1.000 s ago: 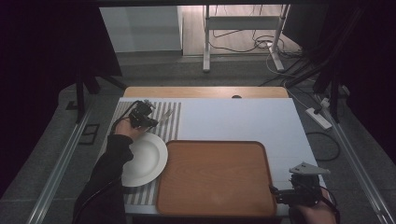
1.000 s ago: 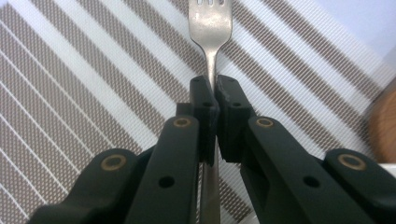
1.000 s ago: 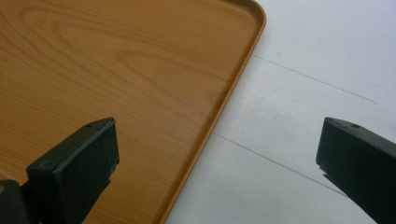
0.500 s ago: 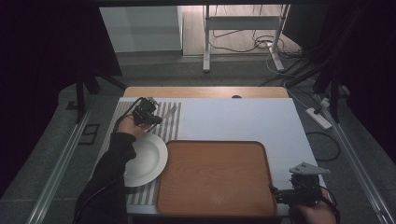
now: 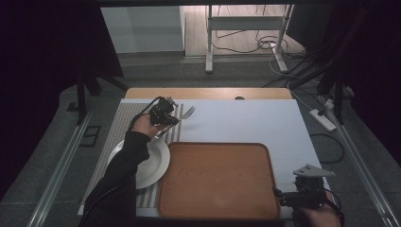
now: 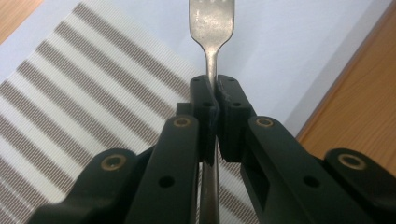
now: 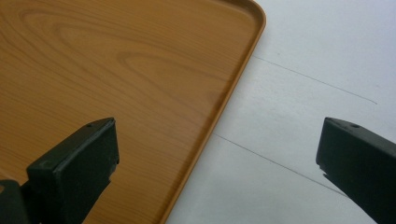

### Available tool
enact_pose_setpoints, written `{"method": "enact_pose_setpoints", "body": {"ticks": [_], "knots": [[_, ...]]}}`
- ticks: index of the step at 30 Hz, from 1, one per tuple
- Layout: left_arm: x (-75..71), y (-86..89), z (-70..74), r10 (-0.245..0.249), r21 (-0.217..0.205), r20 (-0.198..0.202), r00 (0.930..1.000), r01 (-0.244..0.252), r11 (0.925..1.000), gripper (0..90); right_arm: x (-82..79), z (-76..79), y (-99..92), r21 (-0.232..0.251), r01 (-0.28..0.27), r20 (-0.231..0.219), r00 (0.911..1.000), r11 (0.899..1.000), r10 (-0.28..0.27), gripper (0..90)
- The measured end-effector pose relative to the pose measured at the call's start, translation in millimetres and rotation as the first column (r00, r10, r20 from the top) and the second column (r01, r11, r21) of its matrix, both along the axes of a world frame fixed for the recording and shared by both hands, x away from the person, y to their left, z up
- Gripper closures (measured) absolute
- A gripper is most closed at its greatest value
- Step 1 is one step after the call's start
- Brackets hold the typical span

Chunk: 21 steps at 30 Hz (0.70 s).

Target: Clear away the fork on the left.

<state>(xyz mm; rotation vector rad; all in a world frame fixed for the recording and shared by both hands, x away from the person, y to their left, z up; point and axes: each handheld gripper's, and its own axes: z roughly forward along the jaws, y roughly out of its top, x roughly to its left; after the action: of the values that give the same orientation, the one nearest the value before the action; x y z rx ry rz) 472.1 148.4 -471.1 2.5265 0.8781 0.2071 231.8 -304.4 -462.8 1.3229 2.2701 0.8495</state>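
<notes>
A metal fork [image 6: 211, 28] is pinched by its neck between the jaws of my left gripper [image 6: 215, 93], tines pointing away over the white table cover. From above, the left gripper [image 5: 163, 116] hovers over the striped placemat [image 5: 127, 123] at the back left with the fork [image 5: 187, 112] sticking out to its right. A white plate [image 5: 151, 163] lies on the placemat just nearer. The wooden tray [image 5: 217, 179] occupies the front middle. My right gripper [image 5: 283, 196] stands open at the tray's front right corner [image 7: 219, 116], nothing between its jaws.
The white cover [image 5: 246, 120] spreads over the table's back and right. A wooden table edge [image 5: 208, 93] runs along the far side. Beyond it on the floor stand a metal frame [image 5: 246, 38] and cables. A power strip [image 5: 322, 118] lies to the right.
The left gripper has lifted slightly and moved right with the fork in it. The right gripper has stayed put.
</notes>
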Motion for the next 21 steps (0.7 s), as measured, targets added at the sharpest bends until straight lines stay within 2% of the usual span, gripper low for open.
{"method": "enact_pose_setpoints", "body": {"ticks": [8,16,21], "knots": [[-4.6,-26.2,-1.1,-0.045,0.015,-0.013,0.9989,0.045,0.9989,86.6,-0.1,0.2,0.1,-0.003,-0.002,0.0,1.0,1.0,0.002,0.0],[-15.0,-51.6,3.1,-0.076,0.041,-0.034,0.9965,0.078,0.9961,86.6,-0.4,0.4,0.1,-0.005,-0.003,0.001,1.0,1.0,0.003,0.0],[-26.1,-61.8,2.5,-0.087,0.027,-0.06,0.9944,0.089,0.9957,86.6,-0.7,0.5,0.0,-0.004,-0.004,0.003,1.0,1.0,0.004,0.0]]}}
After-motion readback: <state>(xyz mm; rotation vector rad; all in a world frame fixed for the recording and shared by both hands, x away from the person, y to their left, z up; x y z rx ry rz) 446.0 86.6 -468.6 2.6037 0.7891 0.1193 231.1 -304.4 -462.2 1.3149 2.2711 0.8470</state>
